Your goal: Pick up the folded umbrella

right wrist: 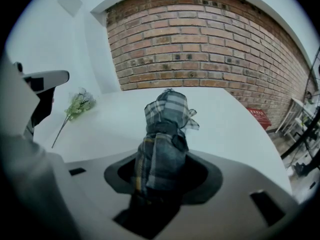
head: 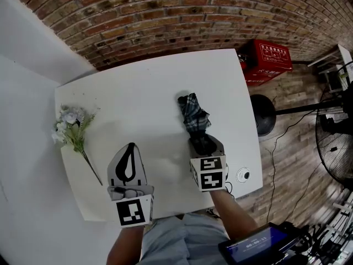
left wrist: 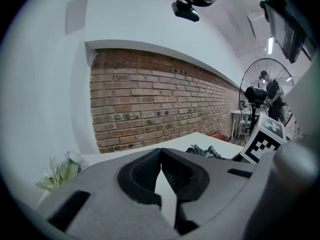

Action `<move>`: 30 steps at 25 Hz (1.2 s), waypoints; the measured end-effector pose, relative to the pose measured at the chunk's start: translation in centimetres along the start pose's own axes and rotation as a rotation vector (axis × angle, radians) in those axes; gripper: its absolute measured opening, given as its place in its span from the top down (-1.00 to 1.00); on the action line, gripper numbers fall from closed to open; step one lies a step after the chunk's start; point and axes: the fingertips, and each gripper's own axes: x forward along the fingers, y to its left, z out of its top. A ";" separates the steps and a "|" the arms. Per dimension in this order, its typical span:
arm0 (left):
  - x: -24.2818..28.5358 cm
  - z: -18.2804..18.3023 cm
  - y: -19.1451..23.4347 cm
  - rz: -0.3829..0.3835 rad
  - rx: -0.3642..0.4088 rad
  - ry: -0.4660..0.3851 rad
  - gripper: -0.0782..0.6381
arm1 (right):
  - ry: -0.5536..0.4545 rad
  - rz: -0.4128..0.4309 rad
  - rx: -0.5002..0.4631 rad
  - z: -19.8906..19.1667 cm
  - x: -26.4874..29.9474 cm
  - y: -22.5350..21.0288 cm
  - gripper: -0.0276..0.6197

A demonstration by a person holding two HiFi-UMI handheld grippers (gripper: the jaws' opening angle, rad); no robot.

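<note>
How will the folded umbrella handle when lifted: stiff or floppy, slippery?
Probably stiff along its length: the umbrella sits as a compact bundle between the right gripper's jaws. Its loose plaid fabric may shift or slip under the grip. Looks small, so likely light.

The left tongs point(left wrist: 160, 153) are closed, empty, over the white tabletop point(left wrist: 190, 140); flowers point(left wrist: 62, 170) left, plaid umbrella point(left wrist: 205, 151) beyond.
</note>
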 end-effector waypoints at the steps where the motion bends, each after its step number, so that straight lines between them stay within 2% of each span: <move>1: 0.0 0.0 0.0 0.001 -0.001 -0.001 0.76 | -0.002 0.001 0.001 0.0 0.0 0.0 0.32; 30: -1.5 1.0 -1.1 0.027 0.016 -0.034 0.76 | -0.085 0.049 0.012 0.7 -1.5 0.2 0.34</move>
